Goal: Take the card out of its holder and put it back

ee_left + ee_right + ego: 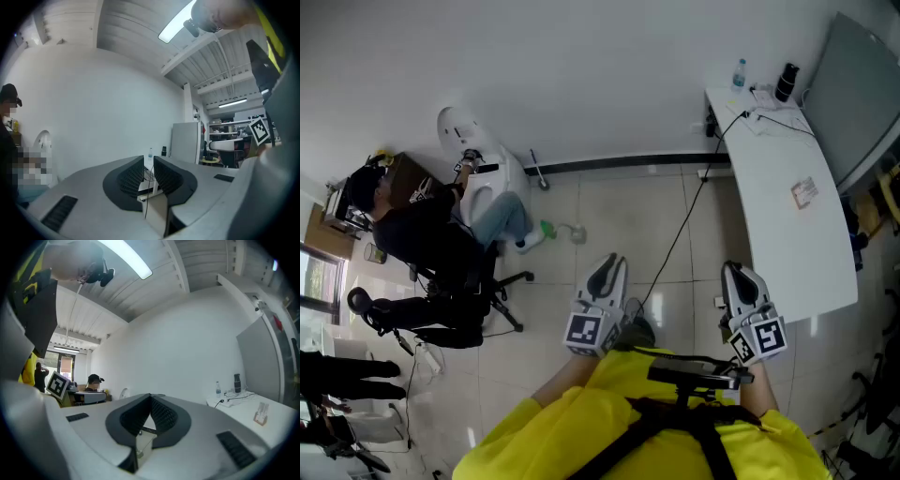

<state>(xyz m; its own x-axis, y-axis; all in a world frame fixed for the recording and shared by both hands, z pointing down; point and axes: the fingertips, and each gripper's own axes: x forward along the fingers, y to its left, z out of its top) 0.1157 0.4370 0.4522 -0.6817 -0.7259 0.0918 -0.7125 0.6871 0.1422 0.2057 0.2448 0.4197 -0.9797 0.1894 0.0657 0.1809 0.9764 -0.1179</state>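
The white table (780, 258) lies ahead and to the right of both pairs of fingers. The right gripper (741, 279) is nearer it, fingers pressed together on nothing. The left gripper (607, 270) hangs farther off, fingers slightly parted and empty. Mid-table, well beyond the right fingers, stands the card holder (804, 193) with the card (261, 412) still inside; its long axis is unclear.
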